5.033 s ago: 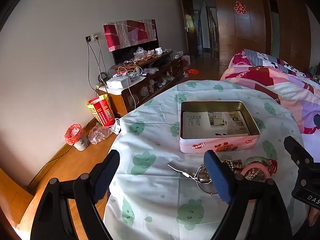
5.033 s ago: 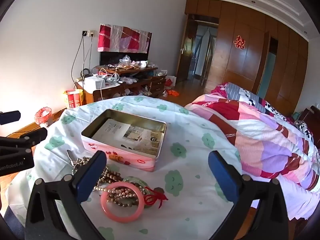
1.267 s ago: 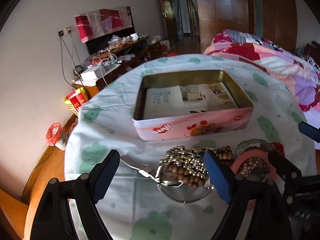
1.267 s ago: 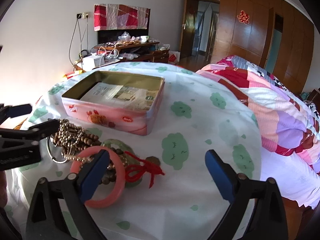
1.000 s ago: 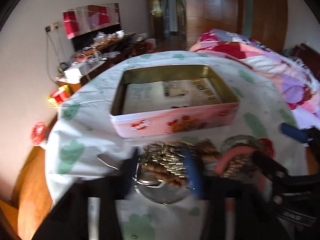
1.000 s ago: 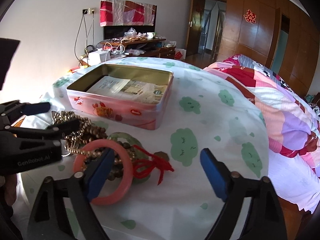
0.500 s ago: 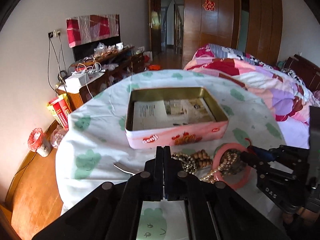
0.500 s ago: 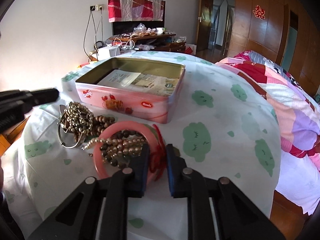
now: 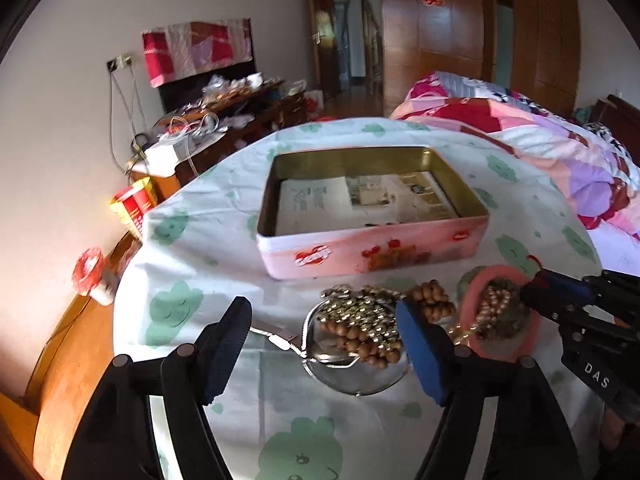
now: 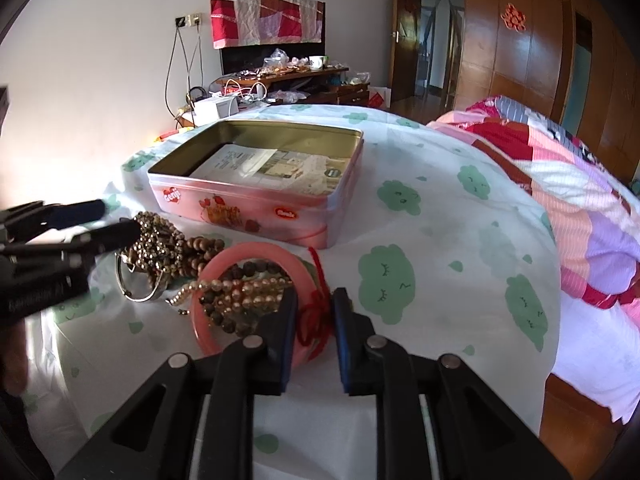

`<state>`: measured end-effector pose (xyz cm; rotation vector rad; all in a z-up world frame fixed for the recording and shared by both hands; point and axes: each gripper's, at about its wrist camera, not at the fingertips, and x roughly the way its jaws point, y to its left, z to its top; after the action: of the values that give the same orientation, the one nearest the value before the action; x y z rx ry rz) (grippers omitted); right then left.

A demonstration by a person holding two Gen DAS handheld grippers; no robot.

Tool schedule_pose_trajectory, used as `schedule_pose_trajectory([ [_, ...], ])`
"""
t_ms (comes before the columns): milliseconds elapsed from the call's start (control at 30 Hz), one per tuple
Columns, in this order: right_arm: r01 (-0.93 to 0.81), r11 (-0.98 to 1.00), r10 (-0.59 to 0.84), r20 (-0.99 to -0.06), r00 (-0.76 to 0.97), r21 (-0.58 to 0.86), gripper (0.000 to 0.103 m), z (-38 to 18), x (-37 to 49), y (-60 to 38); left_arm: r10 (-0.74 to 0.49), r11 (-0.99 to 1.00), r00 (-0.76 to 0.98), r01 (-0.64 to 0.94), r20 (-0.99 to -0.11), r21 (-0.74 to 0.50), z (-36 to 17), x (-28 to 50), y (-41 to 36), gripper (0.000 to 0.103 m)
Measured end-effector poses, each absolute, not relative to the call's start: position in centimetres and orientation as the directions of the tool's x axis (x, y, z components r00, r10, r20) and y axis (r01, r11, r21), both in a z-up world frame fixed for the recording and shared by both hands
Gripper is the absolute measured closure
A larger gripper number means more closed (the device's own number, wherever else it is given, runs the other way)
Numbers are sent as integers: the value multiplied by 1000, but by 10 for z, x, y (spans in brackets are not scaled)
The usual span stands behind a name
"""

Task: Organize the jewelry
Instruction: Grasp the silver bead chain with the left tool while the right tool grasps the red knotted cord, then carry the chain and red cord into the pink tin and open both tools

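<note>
A pink tin (image 9: 372, 248) (image 10: 256, 208) stands lidless on the round table, with paper lining its bottom. In front of it lies a jewelry pile: gold bead chain (image 9: 360, 308), wooden beads (image 9: 360, 340), silver bangle (image 9: 360, 380) and pink bangle (image 10: 256, 248) (image 9: 496, 272). My left gripper (image 9: 322, 344) (image 10: 116, 220) is opening wide, its fingers on either side of the chain and beads without pressing them. My right gripper (image 10: 314, 316) (image 9: 532, 290) grips the pink bangle's near rim and its red cord (image 10: 316, 312); its jaws are opening slightly. A pearl strand (image 10: 248, 292) lies across that bangle.
The cloud-print tablecloth (image 10: 440, 240) drops off at the table's edge close behind both grippers. A bed with a pink quilt (image 10: 560, 184) lies to the right. A cluttered low cabinet (image 9: 224, 120) stands by the far wall, with a red carton (image 9: 136, 204) on the floor.
Half a second ago my left gripper was shut; its jaws now stand wide around the chain pile. My right gripper closed from wide open onto the pink bangle's rim and stays there.
</note>
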<state>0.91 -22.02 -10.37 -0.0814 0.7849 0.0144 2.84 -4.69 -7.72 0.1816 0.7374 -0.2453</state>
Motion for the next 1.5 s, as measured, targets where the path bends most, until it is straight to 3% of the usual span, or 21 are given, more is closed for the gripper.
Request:
schedule_pose_trajectory([
  [267,-33,998,-18,-692,722,-60,82,-97,1,-230,-132,949,696,294,-706,113,-94,35,-53,30],
  [333,-26,998,-23,-695,719,-60,82,-99,2,-233,-137,947,689,301,-712,109,-97,36,-55,41],
  [400,-18,998,-31,-701,713,-63,82,-102,3,-235,-159,942,671,322,-724,91,-100,38,-57,58],
  [500,-22,998,-26,-712,702,-58,83,-107,5,-238,-154,941,680,322,-717,104,-100,37,-57,70],
  [533,-22,998,-31,-712,702,-65,87,-108,5,-238,-164,943,682,320,-712,90,-97,36,-54,73],
  [567,-23,998,-31,-710,703,-66,92,-108,5,-238,-172,945,687,318,-706,79,-94,35,-51,94],
  [600,-25,998,-26,-706,708,-62,92,-107,4,-239,-201,942,681,332,-704,51,-90,35,-48,99],
  [1500,-24,997,-23,-602,798,-69,94,-65,-8,-245,-271,944,753,331,-600,-10,-28,19,-21,99],
])
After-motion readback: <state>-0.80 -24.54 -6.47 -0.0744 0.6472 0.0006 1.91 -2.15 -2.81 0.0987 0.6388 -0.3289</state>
